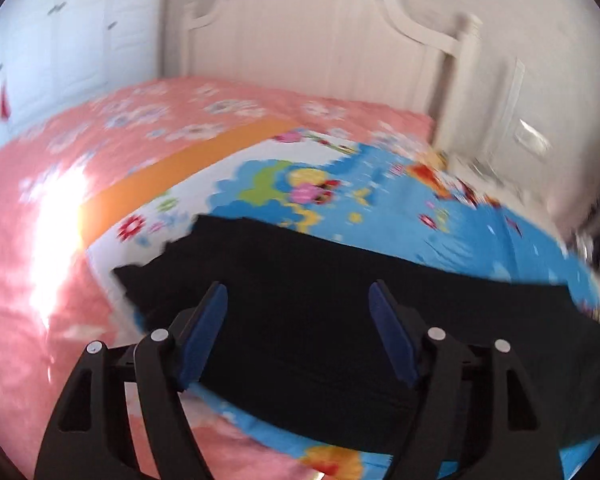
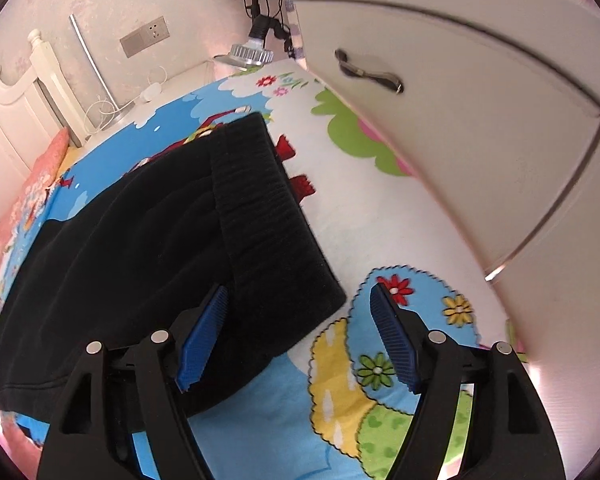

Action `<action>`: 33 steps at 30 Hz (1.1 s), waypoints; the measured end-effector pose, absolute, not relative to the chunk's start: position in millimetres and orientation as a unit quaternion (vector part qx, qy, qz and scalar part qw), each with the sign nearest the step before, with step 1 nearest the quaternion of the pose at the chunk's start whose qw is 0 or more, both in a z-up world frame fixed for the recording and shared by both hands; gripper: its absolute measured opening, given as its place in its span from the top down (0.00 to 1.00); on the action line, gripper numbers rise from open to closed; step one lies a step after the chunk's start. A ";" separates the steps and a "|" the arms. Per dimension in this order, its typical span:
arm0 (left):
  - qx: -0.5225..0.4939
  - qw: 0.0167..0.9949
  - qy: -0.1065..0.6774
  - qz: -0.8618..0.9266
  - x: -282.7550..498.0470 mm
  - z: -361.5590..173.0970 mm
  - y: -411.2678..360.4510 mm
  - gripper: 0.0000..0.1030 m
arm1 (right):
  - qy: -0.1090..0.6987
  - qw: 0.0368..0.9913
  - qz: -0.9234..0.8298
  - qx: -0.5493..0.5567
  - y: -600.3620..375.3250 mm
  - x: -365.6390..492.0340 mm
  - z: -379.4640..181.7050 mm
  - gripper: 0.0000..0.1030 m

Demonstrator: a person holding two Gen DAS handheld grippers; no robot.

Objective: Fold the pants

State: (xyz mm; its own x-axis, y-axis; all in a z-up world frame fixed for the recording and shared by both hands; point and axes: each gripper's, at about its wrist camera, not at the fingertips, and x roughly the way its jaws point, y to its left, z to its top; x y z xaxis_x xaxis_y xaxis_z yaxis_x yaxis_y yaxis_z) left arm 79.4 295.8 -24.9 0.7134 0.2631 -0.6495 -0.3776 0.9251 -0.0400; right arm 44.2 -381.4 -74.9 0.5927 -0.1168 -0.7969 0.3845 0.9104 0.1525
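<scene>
Black pants (image 2: 148, 240) lie flat on the bed, on a bright cartoon-print sheet (image 2: 260, 420), apparently folded lengthwise at least once: the ribbed waistband (image 2: 268, 216) sits squared-off as a thick band at the near end. Laid flat like this, the cloth is placed for a further fold.

Right hand-held gripper (image 2: 300, 336): jaws spread, nothing pinched. Left blue pad (image 2: 202, 344) is over the waistband corner, the right one over bare sheet, so the corner lies partly between them, not gripped.

Left hand-held gripper (image 1: 298, 332): jaws likewise spread and empty, hovering over the pants (image 1: 340, 320) farther along the legs. Neither holds cloth; judged a release or re-grip between folds.

Hard to read: the left view is motion-blurred, so the ragged hem edge (image 1: 156, 256) may be a leg end or a loose flap, cannot tell. Layer count hidden. Far leg ends are cut off by the frame edge. White headboard (image 1: 312, 40) and pink quilt (image 1: 100, 152) behind; cabinet door (image 2: 460, 112) overhangs on the right.
</scene>
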 end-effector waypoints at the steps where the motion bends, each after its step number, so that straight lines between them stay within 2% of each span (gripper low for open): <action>1: -0.060 0.925 0.341 0.158 87.1 -24.6 275.3 0.29 | 0.424 0.880 -0.153 0.149 -381.3 40.1 -71.2 0.32; 2: -0.038 0.929 0.344 0.133 98.7 -23.8 248.7 0.31 | 0.421 0.881 -0.164 0.142 -382.4 35.2 -67.5 0.30; 3: -0.034 0.935 0.344 0.076 111.5 -23.0 217.9 0.36 | 0.419 0.881 -0.172 0.140 -384.1 31.7 -65.4 0.29; 4: -0.034 0.937 0.345 0.038 120.7 -23.8 197.3 0.45 | 0.416 0.880 -0.188 0.134 -386.5 26.7 -62.0 0.29; 5: -0.034 0.937 0.348 -0.006 132.5 -24.8 172.9 0.61 | 0.412 0.879 -0.204 0.127 -387.8 23.1 -58.7 0.29; 8: -0.024 0.929 0.344 -0.136 169.1 -25.4 87.4 0.70 | 0.359 0.904 -0.212 0.099 -379.5 12.1 -33.9 0.29; 12: 0.002 0.896 0.379 -0.230 221.4 -42.8 -7.0 0.72 | 0.312 0.939 -0.127 0.064 -346.5 23.7 -21.8 0.29; 15: 0.038 0.867 0.439 -0.234 274.8 -84.0 -54.5 0.74 | 0.320 0.941 -0.093 0.056 -331.9 40.6 -36.3 0.30; 17: 0.058 0.864 0.455 -0.210 297.0 -104.7 -58.2 0.74 | 0.333 0.936 -0.096 0.055 -334.7 52.0 -50.1 0.32; 19: 0.041 0.872 0.450 -0.187 315.6 -102.9 -51.4 0.88 | 0.360 0.924 -0.115 0.059 -348.6 64.0 -67.6 0.35; 20: 0.043 0.879 0.446 -0.166 322.6 -99.0 -50.4 0.91 | 0.371 0.919 -0.120 0.066 -355.4 67.4 -74.8 0.35; 22: 0.016 0.880 0.441 -0.177 325.0 -87.5 -52.3 0.91 | 0.393 0.908 -0.121 0.088 -367.1 70.9 -92.0 0.35; 23: 0.010 0.884 0.428 -0.190 320.0 -80.3 -58.4 0.88 | 0.387 0.908 -0.114 0.108 -372.4 68.8 -96.2 0.35; 25: 0.031 0.895 0.373 -0.242 293.8 -66.1 -82.9 0.69 | 0.384 0.910 -0.118 0.097 -367.8 65.8 -97.5 0.35; 26: 0.047 0.896 0.357 -0.260 282.8 -65.6 -96.3 0.56 | 0.384 0.911 -0.122 0.088 -364.0 65.5 -97.4 0.35; 28: 0.065 0.880 0.365 -0.298 269.6 -72.0 -127.4 0.56 | 0.385 0.910 -0.131 0.080 -359.7 64.9 -97.0 0.35; 29: 0.064 0.871 0.381 -0.304 268.7 -78.0 -139.6 0.57 | 0.386 0.910 -0.131 0.080 -359.9 63.8 -97.3 0.35; 30: 0.058 0.855 0.407 -0.317 270.1 -87.0 -151.5 0.63 | 0.387 0.909 -0.129 0.081 -361.6 62.4 -97.8 0.35; 31: 0.050 0.846 0.419 -0.324 273.5 -91.5 -160.6 0.71 | 0.388 0.909 -0.127 0.083 -361.2 62.1 -97.7 0.35; 32: 0.050 0.845 0.426 -0.319 275.8 -96.8 -167.5 0.84 | 0.389 0.909 -0.124 0.083 -361.5 60.6 -98.2 0.35; 33: 0.057 0.848 0.431 -0.302 280.3 -102.3 -174.6 0.89 | 0.390 0.909 -0.123 0.078 -361.5 60.7 -98.3 0.35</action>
State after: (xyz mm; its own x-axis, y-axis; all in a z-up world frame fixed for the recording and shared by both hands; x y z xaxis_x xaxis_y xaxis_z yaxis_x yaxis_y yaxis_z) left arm 280.3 -174.6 -102.3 0.4458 -0.4639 -0.7655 0.5625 0.8105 -0.1636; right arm 60.7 -361.5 -98.3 0.6661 -0.1637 -0.7277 0.2854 0.9573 0.0459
